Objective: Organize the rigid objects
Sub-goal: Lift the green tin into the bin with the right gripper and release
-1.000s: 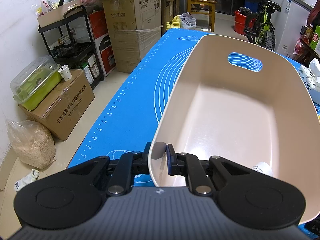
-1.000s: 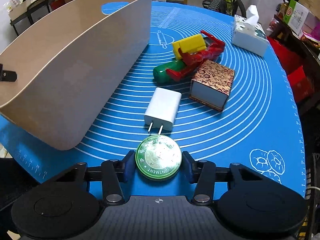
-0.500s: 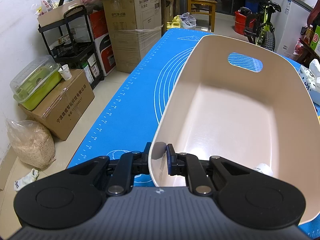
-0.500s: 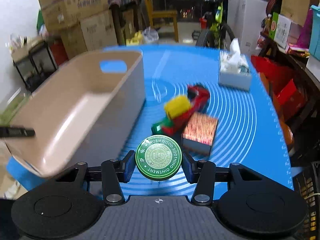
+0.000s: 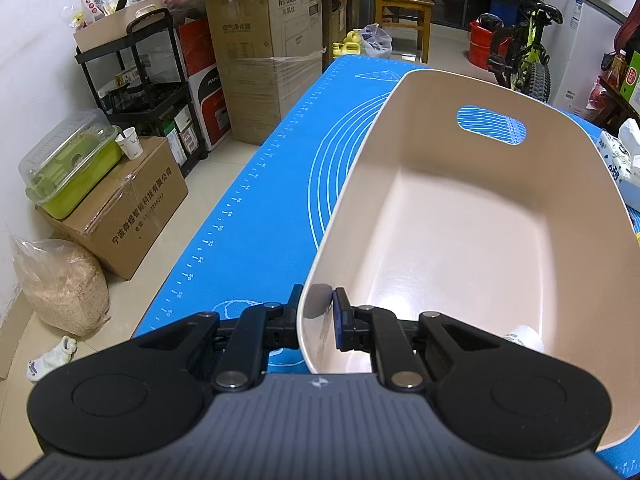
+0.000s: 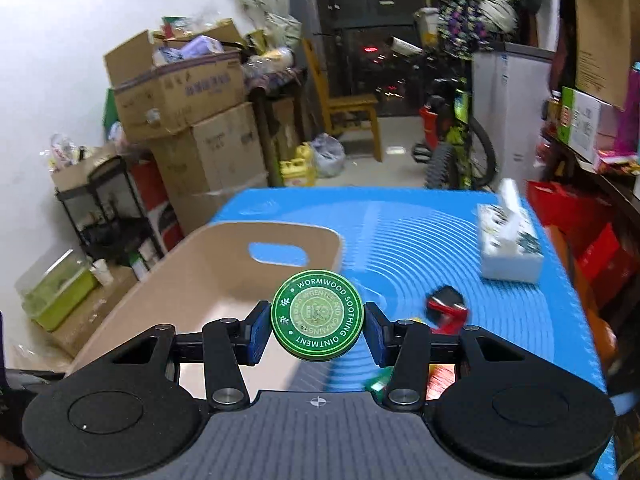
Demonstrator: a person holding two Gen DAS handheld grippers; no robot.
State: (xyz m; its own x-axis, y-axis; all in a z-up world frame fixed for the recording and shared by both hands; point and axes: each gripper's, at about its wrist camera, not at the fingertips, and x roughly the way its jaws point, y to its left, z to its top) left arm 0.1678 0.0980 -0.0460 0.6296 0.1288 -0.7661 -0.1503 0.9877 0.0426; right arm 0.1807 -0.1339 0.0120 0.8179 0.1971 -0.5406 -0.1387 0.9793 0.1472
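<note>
A beige plastic bin (image 5: 460, 240) with a handle slot stands on the blue mat (image 5: 256, 216). My left gripper (image 5: 318, 320) is shut on its near rim, one finger outside and one inside. A small white object (image 5: 524, 334) lies in the bin's near right corner. My right gripper (image 6: 318, 330) is shut on a round green ointment tin (image 6: 317, 321) and holds it in the air by the bin's right wall (image 6: 224, 280). A red toy (image 6: 446, 308) lies on the mat behind the tin; other items below are mostly hidden by the gripper.
A white tissue box (image 6: 508, 248) stands at the mat's far right. Cardboard boxes (image 5: 264, 52), a black shelf cart (image 5: 136, 92) and a green lidded container (image 5: 68, 164) stand on the floor left of the table. A chair (image 6: 344, 108) and bicycle (image 6: 456, 144) stand beyond.
My right gripper has lifted the green tin off the mat and carried it up and toward the bin. The left gripper has kept its hold on the bin rim.
</note>
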